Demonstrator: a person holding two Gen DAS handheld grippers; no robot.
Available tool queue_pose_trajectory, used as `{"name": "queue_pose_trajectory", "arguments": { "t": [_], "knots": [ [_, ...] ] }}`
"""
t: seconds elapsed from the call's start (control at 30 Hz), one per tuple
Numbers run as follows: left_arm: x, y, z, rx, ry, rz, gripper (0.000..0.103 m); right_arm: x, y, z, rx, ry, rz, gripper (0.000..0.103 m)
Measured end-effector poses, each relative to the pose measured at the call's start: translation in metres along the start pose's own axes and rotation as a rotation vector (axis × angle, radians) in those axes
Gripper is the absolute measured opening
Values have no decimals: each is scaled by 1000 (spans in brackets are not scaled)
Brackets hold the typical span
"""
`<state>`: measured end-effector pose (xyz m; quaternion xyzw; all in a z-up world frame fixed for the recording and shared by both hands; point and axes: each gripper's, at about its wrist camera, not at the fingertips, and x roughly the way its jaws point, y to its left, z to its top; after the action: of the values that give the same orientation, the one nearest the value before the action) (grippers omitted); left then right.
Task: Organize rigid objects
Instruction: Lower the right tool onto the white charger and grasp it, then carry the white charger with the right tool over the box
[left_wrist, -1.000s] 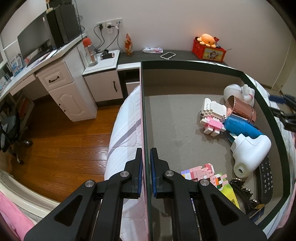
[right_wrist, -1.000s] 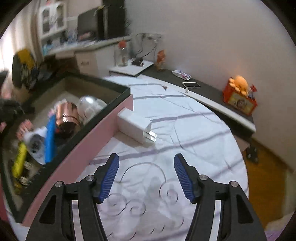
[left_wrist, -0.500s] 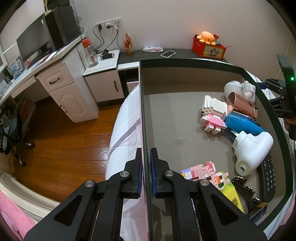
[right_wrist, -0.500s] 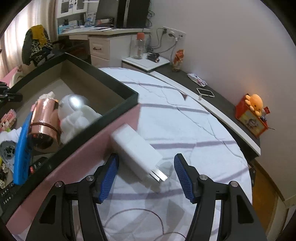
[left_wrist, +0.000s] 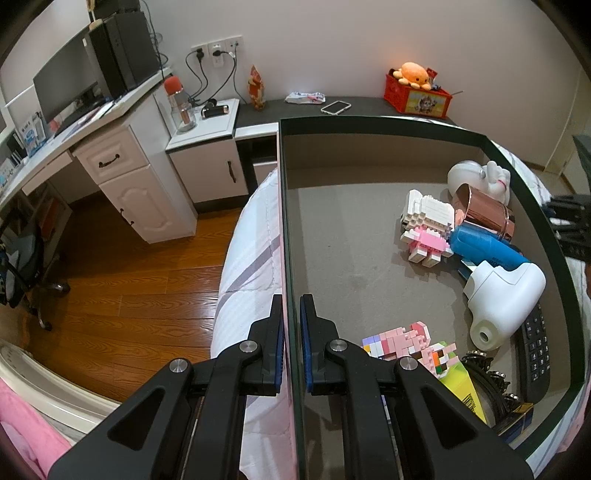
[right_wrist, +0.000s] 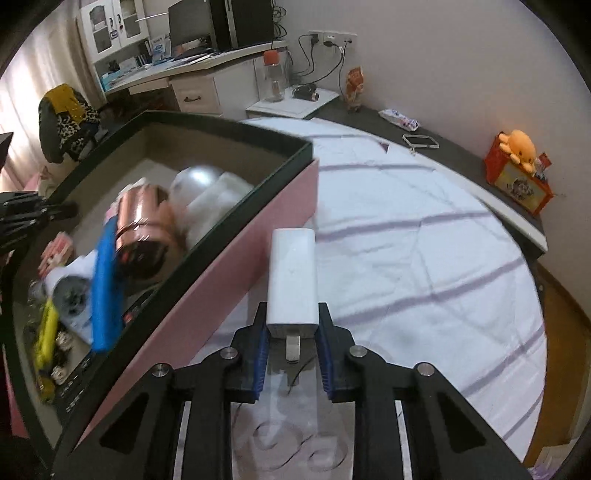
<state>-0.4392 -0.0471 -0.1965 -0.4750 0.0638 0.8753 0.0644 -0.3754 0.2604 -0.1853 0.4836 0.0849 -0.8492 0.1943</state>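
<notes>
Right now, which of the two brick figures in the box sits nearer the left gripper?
The pink multicolour brick figure, lying just right of the left gripper. The white-and-pink brick figure lies farther up the box, against the copper cup.

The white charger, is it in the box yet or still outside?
Outside. The right gripper is shut on the white charger over the bed sheet, beside the box's pink wall.

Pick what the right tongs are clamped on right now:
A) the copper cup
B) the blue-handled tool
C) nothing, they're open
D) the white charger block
D: in the right wrist view the right tongs have both blue pads pressed against the sides of the white charger block, its metal prong pointing back between them, above the bed sheet and outside the box.
</notes>
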Motion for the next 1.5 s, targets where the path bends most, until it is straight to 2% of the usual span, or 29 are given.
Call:
{"name": "queue_pose_trajectory", "arguments": {
  "t": [0.2, 0.33, 0.4, 0.73, 0.77, 0.83, 1.03, 1.2, 1.27, 1.37, 1.5],
  "knots": [
    [0, -1, -1, 3, 0, 2, 7, -8, 9, -22, 14, 5, -21, 24],
    [-1, -1, 0, 5, 1, 4, 7, -6, 8, -18, 40, -10, -21, 25],
    [-1, -1, 0, 7, 2, 7, 7, -5, 7, -15, 56, -15, -8, 34],
    [0, 0, 0, -3, 2, -2, 7, -5, -3, -10, 107, -54, -24, 35],
    [0, 0, 0, -3, 2, -1, 7, -5, -4, -11, 113, -63, -17, 34],
    [0, -1, 0, -1, 6, -1, 7, -5, -1, -11, 111, -72, 3, 23],
    [0, -1, -1, -2, 7, -2, 7, -15, 2, -15, 117, -86, 2, 23],
    [0, -3, 0, 7, 11, 11, 7, -42, 2, -15, 134, -137, -18, 23],
    [0, -2, 0, 6, 11, 8, 7, -56, 9, -11, 126, -174, -38, 23],
    [0, -1, 1, 7, 11, 7, 7, -71, 31, 0, 88, -206, -4, 23],
    [0, 0, 2, 10, 17, 11, 7, -73, 82, 29, 5, -212, 71, 23]
  ]
}}
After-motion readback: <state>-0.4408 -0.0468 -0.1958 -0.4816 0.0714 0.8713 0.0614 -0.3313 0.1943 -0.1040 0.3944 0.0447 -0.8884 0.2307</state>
